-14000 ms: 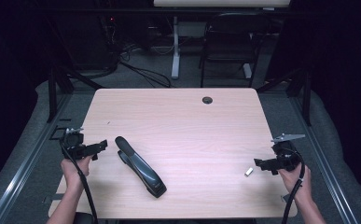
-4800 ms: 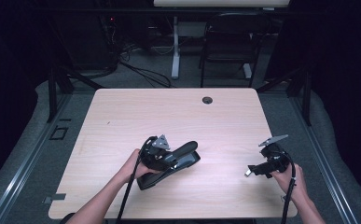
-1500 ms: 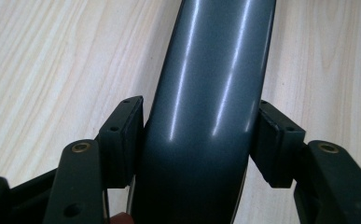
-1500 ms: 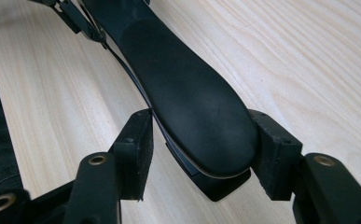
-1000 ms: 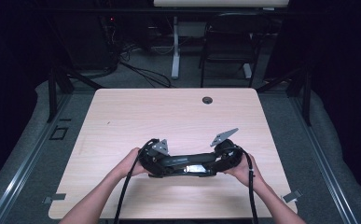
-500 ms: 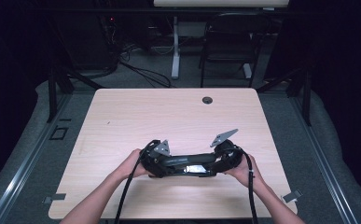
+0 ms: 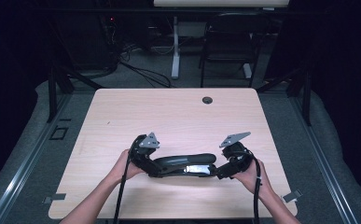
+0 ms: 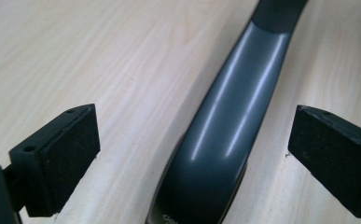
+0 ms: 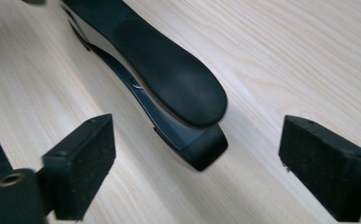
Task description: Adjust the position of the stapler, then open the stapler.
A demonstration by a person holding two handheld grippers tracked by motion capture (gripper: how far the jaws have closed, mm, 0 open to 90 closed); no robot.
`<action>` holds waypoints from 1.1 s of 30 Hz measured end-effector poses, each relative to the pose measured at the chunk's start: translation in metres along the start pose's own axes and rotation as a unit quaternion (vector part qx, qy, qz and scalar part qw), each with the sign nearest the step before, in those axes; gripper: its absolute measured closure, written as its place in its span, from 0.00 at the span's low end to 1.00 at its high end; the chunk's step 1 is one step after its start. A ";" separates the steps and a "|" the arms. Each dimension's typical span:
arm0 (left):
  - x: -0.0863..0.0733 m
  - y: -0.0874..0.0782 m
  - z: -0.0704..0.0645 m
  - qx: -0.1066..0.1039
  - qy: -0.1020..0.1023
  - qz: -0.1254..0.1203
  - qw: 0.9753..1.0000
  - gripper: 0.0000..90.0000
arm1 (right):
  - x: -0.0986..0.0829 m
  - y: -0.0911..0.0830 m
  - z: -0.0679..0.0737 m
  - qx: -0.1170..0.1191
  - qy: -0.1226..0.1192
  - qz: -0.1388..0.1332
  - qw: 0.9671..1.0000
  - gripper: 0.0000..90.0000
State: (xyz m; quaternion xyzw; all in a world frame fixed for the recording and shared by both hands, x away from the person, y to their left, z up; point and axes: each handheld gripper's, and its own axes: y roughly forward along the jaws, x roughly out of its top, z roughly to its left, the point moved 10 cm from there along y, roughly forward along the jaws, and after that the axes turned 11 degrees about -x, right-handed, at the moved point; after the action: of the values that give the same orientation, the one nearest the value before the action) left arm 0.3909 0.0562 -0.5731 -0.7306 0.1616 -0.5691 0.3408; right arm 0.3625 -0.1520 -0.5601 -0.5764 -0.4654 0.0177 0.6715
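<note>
In the left gripper view, the left hand-held gripper (image 8: 192,154) stands with its two black jaws spread wide, one at the lower left and one at the right edge, both padded faces turned inward. Between them lies the grey stapler (image 8: 225,140), its glossy curved back running from the bottom centre up toward the top right, where a darker black part begins. Neither pad touches the stapler, and it rests on the pale wood-grain worktop (image 8: 75,56).

Stapler (image 7: 183,164) now between both tools
</note>
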 end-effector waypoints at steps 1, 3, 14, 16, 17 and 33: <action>0.002 -0.002 0.000 0.003 -0.002 -0.007 1.000 0.02 | -0.001 0.000 -0.001 -0.002 0.002 0.003 1.000 0.08; 0.006 -0.005 -0.002 0.015 -0.008 -0.017 1.000 0.00 | -0.006 0.000 -0.002 0.000 0.019 0.008 1.000 0.05; 0.039 0.002 -0.050 0.021 -0.016 -0.076 0.997 0.17 | -0.020 -0.010 -0.002 -0.006 0.028 0.002 1.000 0.30; 0.040 0.005 -0.055 0.022 -0.023 -0.077 0.997 0.20 | -0.021 -0.008 -0.002 -0.005 0.021 0.006 1.000 0.37; 0.040 0.007 -0.058 0.021 -0.028 -0.077 0.996 0.23 | -0.022 -0.007 0.000 -0.004 0.021 0.009 1.000 0.41; 0.038 0.040 -0.070 0.057 -0.049 -0.085 0.993 0.73 | -0.020 0.006 0.016 -0.050 -0.043 -0.018 0.998 0.89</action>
State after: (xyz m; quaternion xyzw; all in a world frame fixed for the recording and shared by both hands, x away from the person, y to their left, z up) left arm 0.3424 -0.0181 -0.5639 -0.7481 0.0488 -0.5679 0.3398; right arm 0.3440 -0.1491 -0.5781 -0.5993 -0.5042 0.0072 0.6218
